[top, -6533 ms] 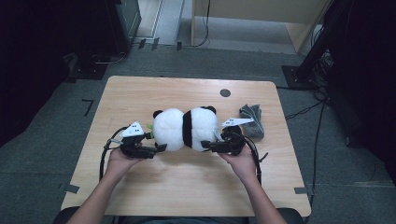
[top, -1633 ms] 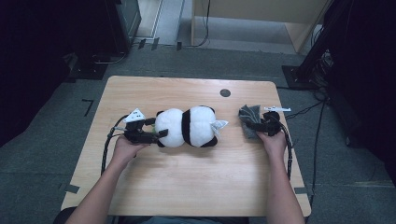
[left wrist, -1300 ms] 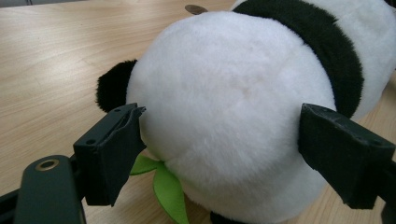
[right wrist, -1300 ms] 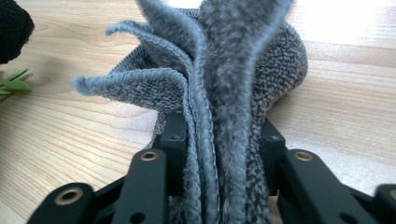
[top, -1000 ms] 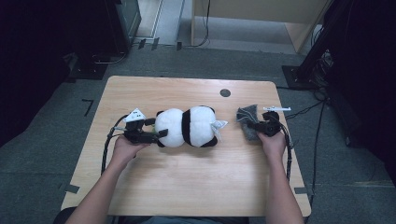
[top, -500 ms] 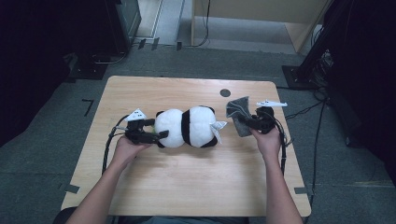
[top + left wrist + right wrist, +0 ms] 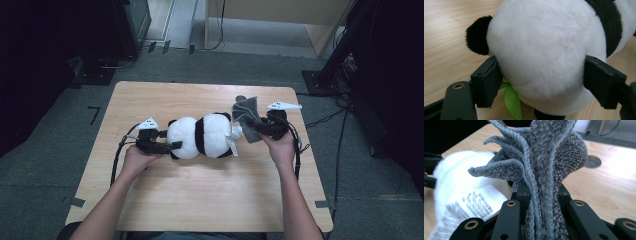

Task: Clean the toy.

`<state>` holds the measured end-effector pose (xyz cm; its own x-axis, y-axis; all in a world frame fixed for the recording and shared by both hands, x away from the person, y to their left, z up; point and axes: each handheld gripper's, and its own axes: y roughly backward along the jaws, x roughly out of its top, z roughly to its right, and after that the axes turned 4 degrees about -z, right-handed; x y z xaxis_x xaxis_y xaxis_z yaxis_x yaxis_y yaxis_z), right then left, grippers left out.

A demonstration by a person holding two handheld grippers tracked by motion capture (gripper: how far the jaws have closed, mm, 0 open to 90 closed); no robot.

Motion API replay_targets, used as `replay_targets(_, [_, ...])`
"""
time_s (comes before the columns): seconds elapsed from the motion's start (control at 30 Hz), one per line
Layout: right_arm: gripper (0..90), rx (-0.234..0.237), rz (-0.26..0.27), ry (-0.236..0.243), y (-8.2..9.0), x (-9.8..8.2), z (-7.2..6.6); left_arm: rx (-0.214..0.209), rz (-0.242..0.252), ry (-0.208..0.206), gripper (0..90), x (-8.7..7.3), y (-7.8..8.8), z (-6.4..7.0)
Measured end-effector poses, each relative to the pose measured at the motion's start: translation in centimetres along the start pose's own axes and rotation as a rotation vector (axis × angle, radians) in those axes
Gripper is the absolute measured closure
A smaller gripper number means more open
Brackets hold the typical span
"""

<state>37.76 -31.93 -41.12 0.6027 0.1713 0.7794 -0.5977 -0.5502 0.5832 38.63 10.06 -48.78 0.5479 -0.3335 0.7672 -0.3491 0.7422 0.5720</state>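
The plush panda (image 7: 202,136) is lying on its side near the middle of the wooden table (image 7: 200,200), its head pointing toward the person's left. A white sewn-in label (image 7: 233,141) is sticking out at its other end, on the side facing the right gripper.

The left gripper (image 7: 170,145) is resting low on the table at the panda's head. In the left gripper view its two black jaws are standing on either side of the round white head (image 7: 541,50), and the pads are pressing against the fur (the jaws have just been closing, with the head between them). A black ear (image 7: 477,35) is showing beside one jaw, and a green fabric leaf (image 7: 512,100) is lying under the head.

The right gripper (image 7: 256,131) is being held at the panda's far end, close to the label. Its jaws are clamped together on a grey knitted cloth (image 7: 541,167), which is bunched into folds between the pads and fanning out above them. In the high view the cloth (image 7: 245,111) is standing up from the jaws, clear of the tabletop. A round cable hole (image 7: 592,161) is sitting in the table behind it.
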Motion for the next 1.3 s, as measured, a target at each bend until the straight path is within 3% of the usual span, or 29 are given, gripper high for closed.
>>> replay_targets(0.13, [73.2, 0.012, 0.003, 0.012, 0.0, 1.1, -1.1, 0.009, -0.001, 0.014, 28.4, 0.0, 0.2, 0.3])
replay_targets(0.3, [73.1, 0.018, -0.050, 0.028, -0.8, 2.9, -2.0, 0.019, 0.007, 0.020, 32.0, -0.1, 0.3, 0.5])
replay_targets(0.67, [73.1, 0.033, -0.091, 0.072, -2.3, 7.8, -4.5, 0.026, 0.033, 0.030, 32.1, -0.3, 0.2, 0.5])
replay_targets(1.3, [72.5, 0.073, -0.187, 0.120, -8.5, 11.2, -9.3, 0.031, 0.022, 0.039, 39.5, -0.3, 0.4, 0.9])
